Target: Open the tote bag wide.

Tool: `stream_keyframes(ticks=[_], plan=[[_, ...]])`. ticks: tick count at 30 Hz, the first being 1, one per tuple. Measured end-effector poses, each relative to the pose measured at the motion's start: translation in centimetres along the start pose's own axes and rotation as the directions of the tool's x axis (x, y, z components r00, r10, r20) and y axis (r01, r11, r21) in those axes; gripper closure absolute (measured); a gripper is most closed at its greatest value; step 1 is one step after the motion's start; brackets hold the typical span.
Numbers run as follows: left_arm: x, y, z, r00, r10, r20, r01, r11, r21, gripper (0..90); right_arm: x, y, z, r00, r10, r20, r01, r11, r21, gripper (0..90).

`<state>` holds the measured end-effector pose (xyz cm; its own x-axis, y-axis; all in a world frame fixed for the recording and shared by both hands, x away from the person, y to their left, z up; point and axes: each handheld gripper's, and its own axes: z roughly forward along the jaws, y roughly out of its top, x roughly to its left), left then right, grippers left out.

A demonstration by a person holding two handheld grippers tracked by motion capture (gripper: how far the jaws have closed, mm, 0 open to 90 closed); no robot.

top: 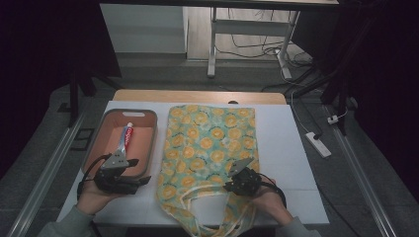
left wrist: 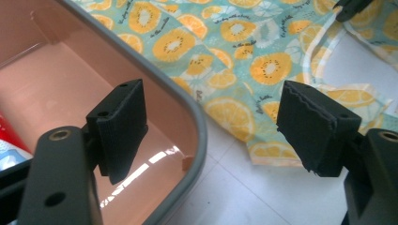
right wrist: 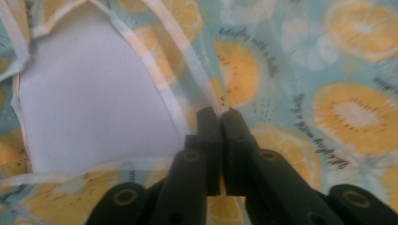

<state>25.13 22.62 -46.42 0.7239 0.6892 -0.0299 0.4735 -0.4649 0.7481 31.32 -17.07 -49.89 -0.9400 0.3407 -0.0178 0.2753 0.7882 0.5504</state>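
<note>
A teal cloth bag [top: 210, 143] printed with orange slices lies flat on the white table, its straps toward me. My right gripper [top: 231, 185] sits at the bag's near end, shut on the fabric beside the strap opening [right wrist: 94, 103]; in the right gripper view its jaws [right wrist: 219, 115] meet on the pale hem of the bag [right wrist: 328, 70]. My left gripper [top: 140, 171] is open over the near right corner of the pink tray [top: 154, 143]. In the left gripper view it [left wrist: 211, 126] straddles the tray's grey rim [left wrist: 197, 122], with the bag [left wrist: 225, 37] beyond.
A toothpaste tube [top: 126, 138] lies inside the tray, and its red end [left wrist: 7, 140] peeks in at the left of the left gripper view. The right gripper's tip [left wrist: 352, 7] shows far off there. White table [top: 291, 148] lies bare to the right of the bag.
</note>
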Motion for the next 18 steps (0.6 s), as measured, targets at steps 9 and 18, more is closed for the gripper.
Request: stream_keyframes(ticks=[9, 18], plan=[[-3.3, 1.8, 1.1, 0.9919, 0.116, 0.053, -0.117, 0.9929, 0.022, 26.3, -0.2, 0.9, -4.3, 0.9972, 0.024, 0.070, -0.008, 0.977, -0.212, 89.2], [-6.5, 3.9, 5.1, 0.9680, 0.176, 0.179, -0.194, 0.9766, 0.092, 20.2, -1.2, 1.0, -5.2, 0.9949, 0.063, 0.078, -0.040, 0.963, -0.265, 89.2]])
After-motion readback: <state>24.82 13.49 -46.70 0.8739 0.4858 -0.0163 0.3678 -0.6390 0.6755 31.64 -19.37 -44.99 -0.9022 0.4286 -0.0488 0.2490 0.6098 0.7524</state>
